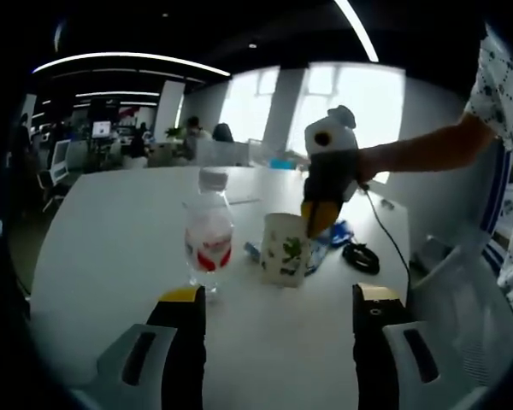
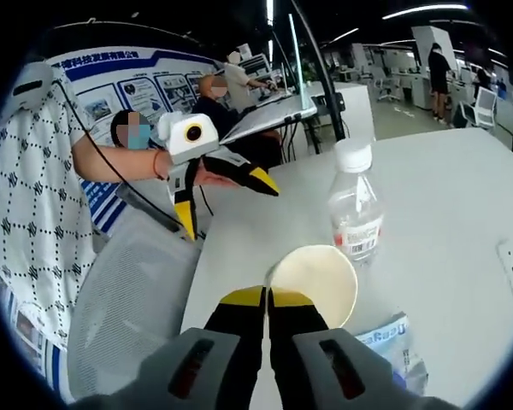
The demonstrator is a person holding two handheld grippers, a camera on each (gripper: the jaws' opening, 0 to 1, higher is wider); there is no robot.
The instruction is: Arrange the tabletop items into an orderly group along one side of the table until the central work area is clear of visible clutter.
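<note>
The right gripper [image 2: 267, 301] is seen with its yellow tips pressed together on the near rim of the cup [image 2: 315, 282], so the cup is pinched by its thin wall. In the left gripper view, this same gripper [image 1: 318, 224] is seen reaching down onto the cup [image 1: 285, 248] from above. The left gripper [image 1: 276, 301] is held spread wide, with nothing between its tips, low over the table [image 1: 111, 248] and a little way back from the things.

The step in hand seems to be the moving of the cup. For the next move, the cup probably needs to be lifted or slid gently toward one side of the table, and kept upright so it is not squashed or tipped.

The cup is round and pale, with a green leaf picture on its side, and it looks like light paper. Just beside it stands a clear plastic bottle [image 1: 209, 243] with a white cap and a red and white label. A shiny blue packet [image 2: 389, 342] lies flat by the cup. A black cable [image 1: 361, 256] is curled near the table edge. The table is smooth and white.
</note>
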